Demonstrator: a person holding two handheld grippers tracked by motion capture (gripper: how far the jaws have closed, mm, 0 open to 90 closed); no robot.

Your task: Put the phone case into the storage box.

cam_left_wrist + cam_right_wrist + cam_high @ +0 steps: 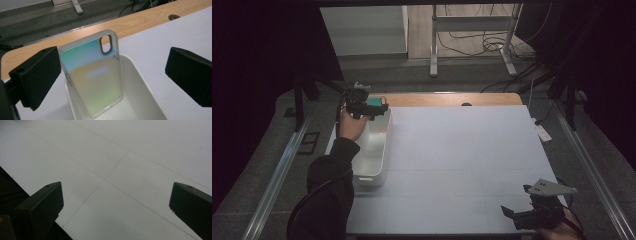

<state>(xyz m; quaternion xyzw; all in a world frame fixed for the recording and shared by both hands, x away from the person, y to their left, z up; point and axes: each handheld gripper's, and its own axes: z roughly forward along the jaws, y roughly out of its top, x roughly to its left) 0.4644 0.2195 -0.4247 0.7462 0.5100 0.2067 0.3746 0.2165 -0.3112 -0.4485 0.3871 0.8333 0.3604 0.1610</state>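
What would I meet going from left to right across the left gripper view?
The tool's left jaw, then the iridescent phone case standing tilted in the white bin, then the tool's right jaw, spread wide over the white table.

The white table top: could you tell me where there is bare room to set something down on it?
Nearly all of the white table top is bare, from the white bin at its left edge across to the right gripper at the near right corner. The crowded spot is the bin's far end, where the left gripper hangs open around the phone case leaning in it.
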